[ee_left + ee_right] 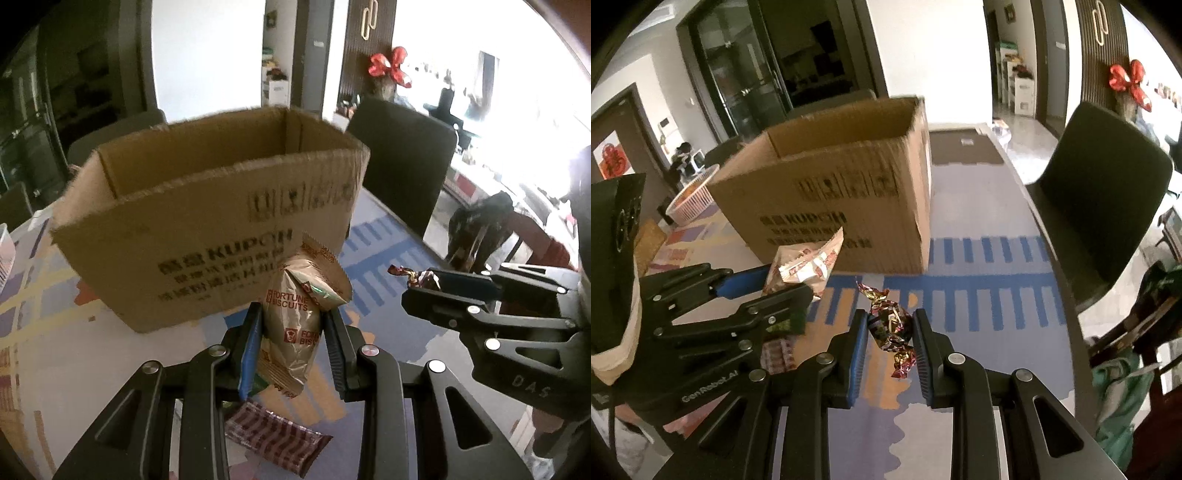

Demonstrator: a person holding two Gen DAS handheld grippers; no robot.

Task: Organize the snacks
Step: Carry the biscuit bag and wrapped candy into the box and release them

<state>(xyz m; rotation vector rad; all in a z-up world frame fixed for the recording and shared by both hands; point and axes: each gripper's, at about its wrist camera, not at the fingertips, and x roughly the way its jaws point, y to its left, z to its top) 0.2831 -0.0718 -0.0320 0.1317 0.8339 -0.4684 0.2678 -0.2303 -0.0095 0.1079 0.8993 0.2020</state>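
Both tongs loaded short of cardboard box [207, 236]: left gripper [291, 332] clamps biscuit packet [291, 325] mid-body, right gripper [891, 334] pinches wrapped candy [889, 325] at centre; each likely light, crinkly, slippery, the biscuits probably crushable

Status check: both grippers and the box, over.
Left gripper shut on biscuit packet. Right gripper shut on wrapped candy. Cardboard box open-topped, just ahead. Path looks unobstructed.

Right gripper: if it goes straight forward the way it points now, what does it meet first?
Probably the front wall of the cardboard box. The right gripper, holding the candy, points at it; depth is unclear.
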